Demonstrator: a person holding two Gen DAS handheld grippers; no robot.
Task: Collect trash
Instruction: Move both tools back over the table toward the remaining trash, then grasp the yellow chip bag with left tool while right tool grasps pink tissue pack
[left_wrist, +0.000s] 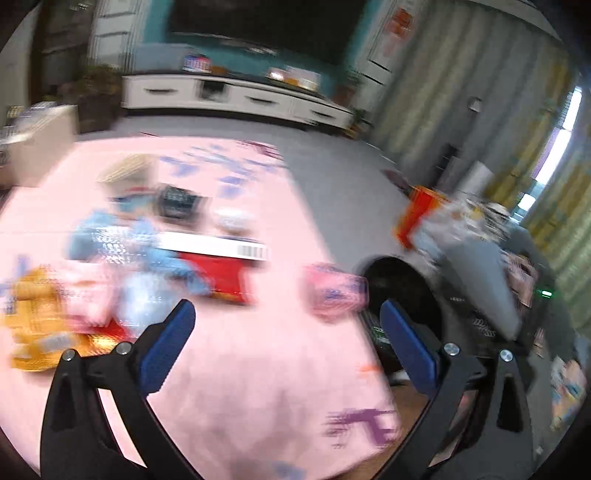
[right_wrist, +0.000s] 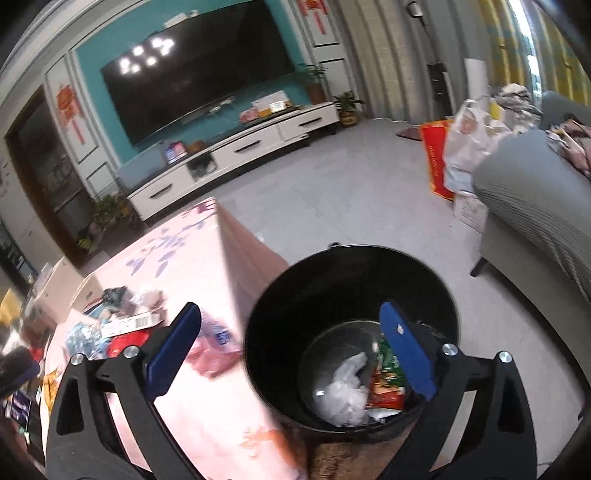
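Hovering wide and empty, the right tongs (right_wrist: 290, 347) sit above the black bin (right_wrist: 258, 332) at lower centre; the left tongs (left_wrist: 286, 343), equally wide, face wrappers (left_wrist: 218, 273) mid-left on the pink surface (left_wrist: 258, 387) — blur risks a mistimed grab

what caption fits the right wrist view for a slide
Open right gripper above a black bin holding a white bag and wrappers, beside a pink table.
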